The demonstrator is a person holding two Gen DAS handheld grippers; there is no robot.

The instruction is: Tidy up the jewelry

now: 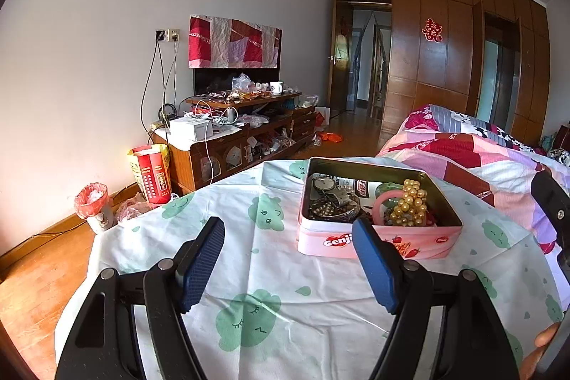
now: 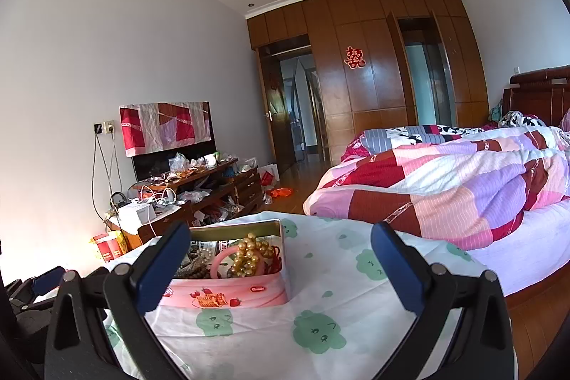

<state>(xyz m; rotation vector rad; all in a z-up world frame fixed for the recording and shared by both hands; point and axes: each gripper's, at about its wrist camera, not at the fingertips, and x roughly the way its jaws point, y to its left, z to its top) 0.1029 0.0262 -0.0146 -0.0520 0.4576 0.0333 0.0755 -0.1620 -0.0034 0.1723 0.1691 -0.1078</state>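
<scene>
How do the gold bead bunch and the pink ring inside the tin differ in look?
The gold bead bunch is a cluster of many small shiny round beads; the pink ring is one smooth hoop with an open middle. The bunch is metallic gold, the ring matte pink. The bunch lies partly over the ring. Both sit at the right end of the open tin, touching each other.

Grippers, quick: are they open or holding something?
Left gripper: open, holding nothing.
Right gripper: open, holding nothing.
</scene>
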